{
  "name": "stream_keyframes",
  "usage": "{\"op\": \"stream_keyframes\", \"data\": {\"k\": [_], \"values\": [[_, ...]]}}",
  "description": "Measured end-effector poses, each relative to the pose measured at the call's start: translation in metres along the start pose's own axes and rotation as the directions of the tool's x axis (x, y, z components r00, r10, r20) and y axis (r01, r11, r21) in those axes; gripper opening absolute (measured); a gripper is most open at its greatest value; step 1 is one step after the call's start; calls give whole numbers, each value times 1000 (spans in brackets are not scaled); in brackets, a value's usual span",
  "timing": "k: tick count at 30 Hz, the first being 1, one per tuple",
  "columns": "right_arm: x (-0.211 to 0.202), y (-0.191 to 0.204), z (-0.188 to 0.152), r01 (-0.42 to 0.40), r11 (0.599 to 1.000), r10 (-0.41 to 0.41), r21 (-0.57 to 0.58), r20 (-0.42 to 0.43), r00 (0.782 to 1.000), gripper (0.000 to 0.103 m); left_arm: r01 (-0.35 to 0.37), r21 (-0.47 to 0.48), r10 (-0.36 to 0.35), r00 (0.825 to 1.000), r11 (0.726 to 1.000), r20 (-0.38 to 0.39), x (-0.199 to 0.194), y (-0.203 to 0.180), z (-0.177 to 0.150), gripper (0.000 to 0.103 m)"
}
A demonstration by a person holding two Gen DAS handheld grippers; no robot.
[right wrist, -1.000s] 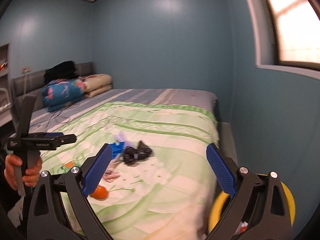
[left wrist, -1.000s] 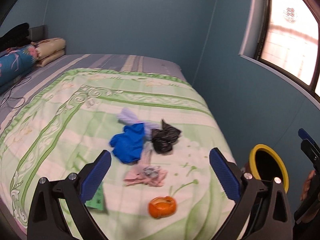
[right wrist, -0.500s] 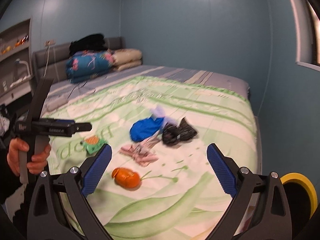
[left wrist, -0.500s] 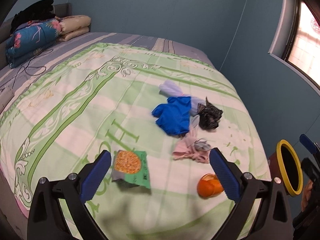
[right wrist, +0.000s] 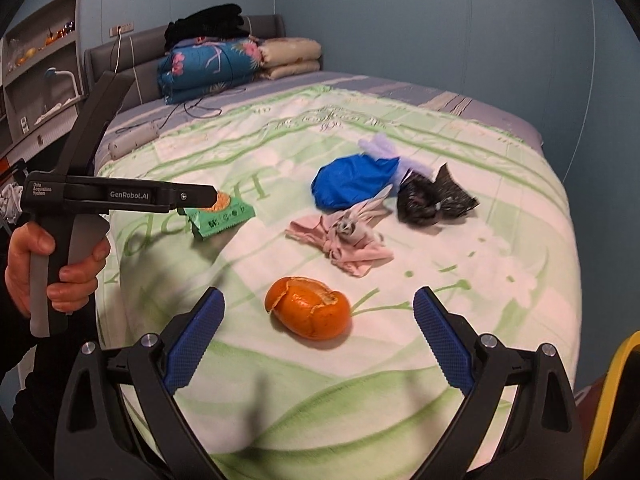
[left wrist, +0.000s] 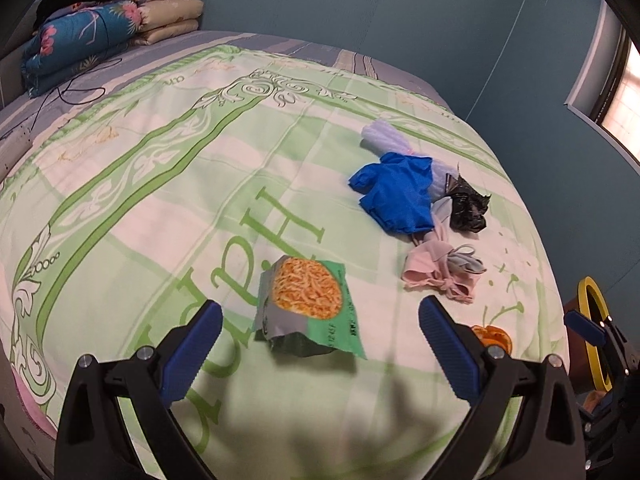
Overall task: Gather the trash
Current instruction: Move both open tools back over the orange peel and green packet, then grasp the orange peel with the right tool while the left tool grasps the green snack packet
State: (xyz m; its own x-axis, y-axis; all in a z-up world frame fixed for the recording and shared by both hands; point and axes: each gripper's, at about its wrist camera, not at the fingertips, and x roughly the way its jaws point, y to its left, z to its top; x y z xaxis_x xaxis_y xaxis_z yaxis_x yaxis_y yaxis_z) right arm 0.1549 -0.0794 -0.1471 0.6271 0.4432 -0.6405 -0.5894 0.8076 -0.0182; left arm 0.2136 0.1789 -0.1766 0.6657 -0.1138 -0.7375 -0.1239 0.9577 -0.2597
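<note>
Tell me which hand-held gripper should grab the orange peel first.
Right. The right hand-held gripper is open with the orange peel centred just ahead of its jaws. The left hand-held gripper faces the green snack packet instead, and the peel lies off to its right.

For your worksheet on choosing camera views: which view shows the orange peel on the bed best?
The right wrist view. The orange peel lies whole and unblocked just ahead of the open right gripper. In the left wrist view only part of it shows, behind one of the left gripper's fingers.
</note>
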Motion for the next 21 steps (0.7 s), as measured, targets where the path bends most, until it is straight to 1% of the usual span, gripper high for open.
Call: {"op": "stream_keyframes", "data": {"k": [8, 14, 19, 21], "values": [[33, 6, 0, -10, 1000, 10, 2, -62, 998, 90, 8, -17, -8, 1000, 1000, -22, 20, 10, -3, 95], [54, 6, -1, -10, 1000, 11, 5, -104, 995, 86, 13, -21, -14, 999, 1000, -37, 31, 14, -4, 95], [64, 5, -3, 6, 1000, -6, 5, -125, 992, 80, 12, -5, -12, 999, 1000, -48, 39, 11, -5, 87], [68, 3, -4, 10, 1000, -8, 12, -135, 991, 77, 10, -4, -10, 999, 1000, -52, 43, 10, -5, 82]]}}
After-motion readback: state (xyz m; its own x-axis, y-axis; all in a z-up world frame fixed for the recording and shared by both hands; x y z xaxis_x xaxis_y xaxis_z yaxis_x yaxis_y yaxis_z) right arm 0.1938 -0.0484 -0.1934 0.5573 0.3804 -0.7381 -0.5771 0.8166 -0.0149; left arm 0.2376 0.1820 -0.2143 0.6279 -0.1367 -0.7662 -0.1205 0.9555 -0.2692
